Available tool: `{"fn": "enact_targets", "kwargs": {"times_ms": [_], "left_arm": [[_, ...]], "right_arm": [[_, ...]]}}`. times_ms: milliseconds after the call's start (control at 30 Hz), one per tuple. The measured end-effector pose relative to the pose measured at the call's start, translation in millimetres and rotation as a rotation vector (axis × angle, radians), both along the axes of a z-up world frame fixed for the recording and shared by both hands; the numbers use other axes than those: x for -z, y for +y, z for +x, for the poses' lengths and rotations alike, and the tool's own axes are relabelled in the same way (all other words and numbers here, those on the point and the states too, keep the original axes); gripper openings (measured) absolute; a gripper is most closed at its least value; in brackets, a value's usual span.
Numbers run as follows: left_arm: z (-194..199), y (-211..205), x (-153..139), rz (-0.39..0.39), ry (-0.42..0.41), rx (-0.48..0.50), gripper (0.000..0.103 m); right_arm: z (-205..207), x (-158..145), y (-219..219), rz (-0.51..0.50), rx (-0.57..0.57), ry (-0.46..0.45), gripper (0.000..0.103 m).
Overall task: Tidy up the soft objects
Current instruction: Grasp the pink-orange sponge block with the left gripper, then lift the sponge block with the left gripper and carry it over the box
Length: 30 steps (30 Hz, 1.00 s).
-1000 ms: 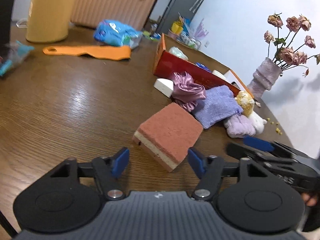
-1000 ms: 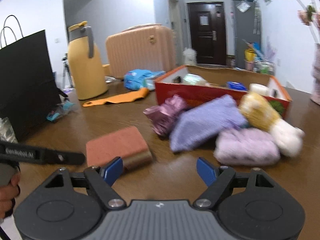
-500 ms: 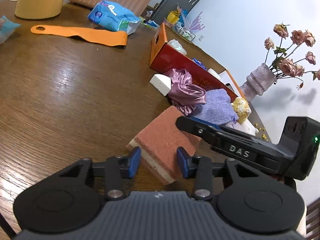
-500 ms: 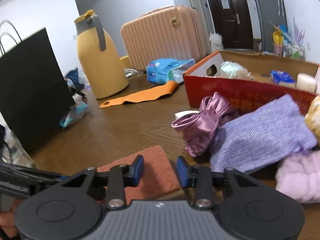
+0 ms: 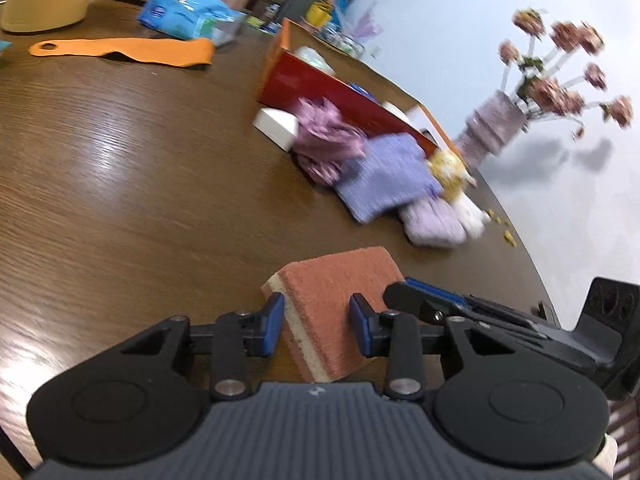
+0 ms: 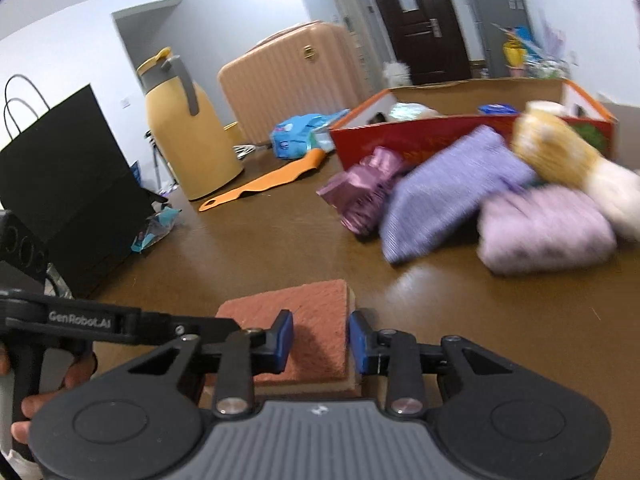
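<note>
An orange sponge (image 5: 340, 280) with a pale yellow underside is tipped up off the brown table (image 5: 120, 200). My left gripper (image 5: 316, 324) is shut on its near corner, one pad on the yellow edge and one on the orange face. My right gripper (image 6: 320, 340) is shut on the same sponge (image 6: 304, 304) from the other side, and its fingers (image 5: 404, 292) reach the sponge's right corner. Further off, against an open red box (image 5: 320, 84), lies a pile: a purple satin bag (image 5: 324, 144), a lilac cloth (image 5: 388, 176), a fluffy lilac bundle (image 5: 434, 228) and a yellow plush (image 5: 448, 168).
A white block (image 5: 276, 126) lies by the box. An orange strip (image 5: 120, 50), a blue packet (image 5: 184, 12) and a yellow jug (image 6: 188, 132) stand at the far side. A black paper bag (image 6: 68, 168) is on the left and a vase of dried roses (image 5: 496, 128) on the right.
Both pairs of jaws went from wide apart to narrow around the sponge. The right gripper came in from the side to the sponge, which now sits closer, turned and tipped up.
</note>
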State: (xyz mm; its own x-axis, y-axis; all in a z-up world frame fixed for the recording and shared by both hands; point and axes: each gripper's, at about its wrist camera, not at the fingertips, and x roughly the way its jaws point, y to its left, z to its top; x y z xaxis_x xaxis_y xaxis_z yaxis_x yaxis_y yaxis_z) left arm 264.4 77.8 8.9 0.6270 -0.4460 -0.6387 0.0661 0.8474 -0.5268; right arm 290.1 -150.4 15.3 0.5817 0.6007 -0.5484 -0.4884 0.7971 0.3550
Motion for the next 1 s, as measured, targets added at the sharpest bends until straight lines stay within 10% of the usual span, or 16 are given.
{"fn": "enact_targets", "kwargs": {"times_ms": [367,533,1000], "left_arm": [[-15.5,-36.7,-0.6,0.016,-0.003,0.095,0.038],[-26.9,-36.8,-8.3,0.023,-0.049,0.113,0.049],[-18.0,-35.8,-0.2,0.009,-0.002,0.128,0.039]], "right_arm": [[-65.9,5.5,-52.3,0.07,0.116,0.025,0.03],[-68.6,2.1,-60.9,0.095,0.131,0.013,0.032],[-48.3,16.3,-59.7,0.152,0.115,0.068,0.031]]}}
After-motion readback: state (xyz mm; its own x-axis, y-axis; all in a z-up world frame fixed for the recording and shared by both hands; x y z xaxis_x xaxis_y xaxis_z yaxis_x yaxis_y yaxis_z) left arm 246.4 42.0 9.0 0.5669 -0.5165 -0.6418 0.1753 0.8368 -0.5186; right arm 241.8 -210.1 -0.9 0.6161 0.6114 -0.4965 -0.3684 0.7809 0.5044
